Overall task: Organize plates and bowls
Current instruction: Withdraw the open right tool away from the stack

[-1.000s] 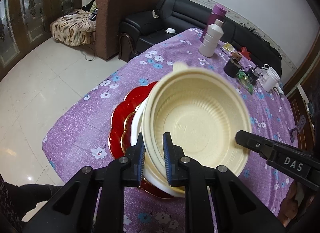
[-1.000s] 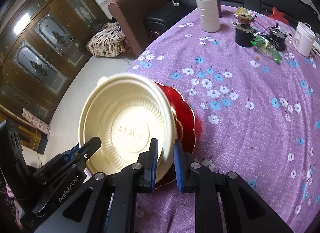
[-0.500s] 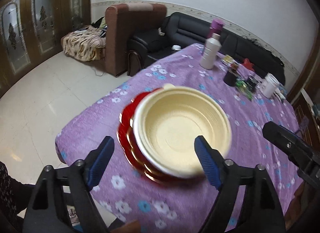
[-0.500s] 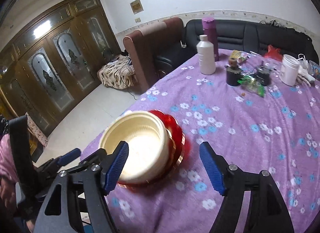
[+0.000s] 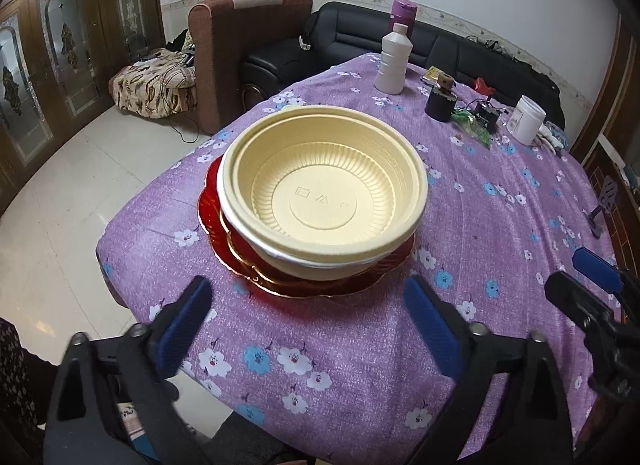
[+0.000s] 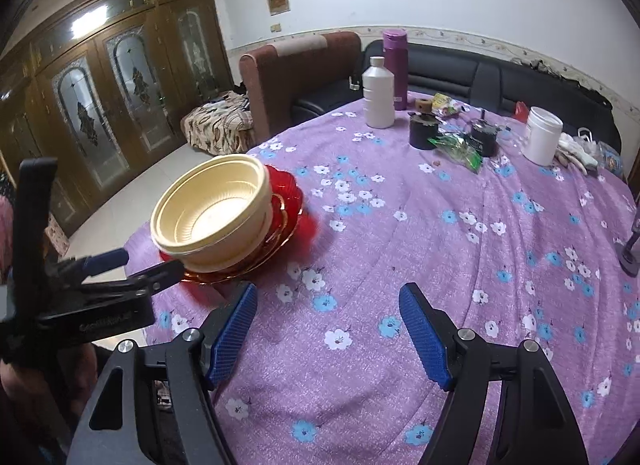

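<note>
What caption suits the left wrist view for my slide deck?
Open left gripper hovers before nested cream bowls stacked on a red plate atop the floral purple tablecloth.

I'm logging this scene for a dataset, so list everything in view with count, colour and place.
bowls: at least two, cream, nested on the plates near the table's front-left edge
plates: at least two, red with gold rim, stacked under the bowls
tablecloth: one, purple with flowers, covering the table
bottle: one, white, far side of the table
flask: one, purple, behind the bottle
jar: one, white, far right
black pot: one, right of the bottle
green packet: one, beside the black pot
armchair: one, brown, beyond the table
sofa: one, black, along the wall
left gripper: fingers open, empty
right gripper: fingers open, empty
</note>
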{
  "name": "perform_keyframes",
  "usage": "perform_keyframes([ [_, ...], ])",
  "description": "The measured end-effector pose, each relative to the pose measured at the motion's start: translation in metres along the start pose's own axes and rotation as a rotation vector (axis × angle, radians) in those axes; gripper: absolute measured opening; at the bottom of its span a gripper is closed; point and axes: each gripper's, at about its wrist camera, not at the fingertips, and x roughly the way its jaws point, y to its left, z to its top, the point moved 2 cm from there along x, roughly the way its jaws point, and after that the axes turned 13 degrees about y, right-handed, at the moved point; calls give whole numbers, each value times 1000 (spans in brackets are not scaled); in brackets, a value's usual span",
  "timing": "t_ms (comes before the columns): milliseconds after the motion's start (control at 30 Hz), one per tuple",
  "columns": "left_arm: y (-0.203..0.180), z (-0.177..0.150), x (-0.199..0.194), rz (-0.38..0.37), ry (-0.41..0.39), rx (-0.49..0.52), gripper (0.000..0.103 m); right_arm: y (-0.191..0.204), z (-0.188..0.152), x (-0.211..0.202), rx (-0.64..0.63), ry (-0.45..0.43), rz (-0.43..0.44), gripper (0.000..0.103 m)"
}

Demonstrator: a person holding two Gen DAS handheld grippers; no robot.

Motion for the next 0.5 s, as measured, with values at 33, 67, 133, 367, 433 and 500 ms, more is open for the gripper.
perform_keyframes([
  [33, 0, -2, 0, -8, -6, 1, 103, 4, 0, -1, -19, -3, 5, 75],
  [67, 1, 0, 0, -27, -15, 3, 103, 6, 1, 0, -29, -4, 6, 75],
  [133, 2, 1, 1, -51, -16, 3, 103, 12, 2, 1, -49, 0, 6, 75],
  [367, 2, 4, -5, 11, -98, 19, 103, 25, 6, 11, -91, 13, 14, 75],
  [433, 3, 5, -5, 13, -99, 22, 103, 26, 7, 12, -95, 15, 17, 75],
  [500, 3, 6, -4, 8, -90, 16, 103, 28, 9, 13, -101, 14, 23, 75],
])
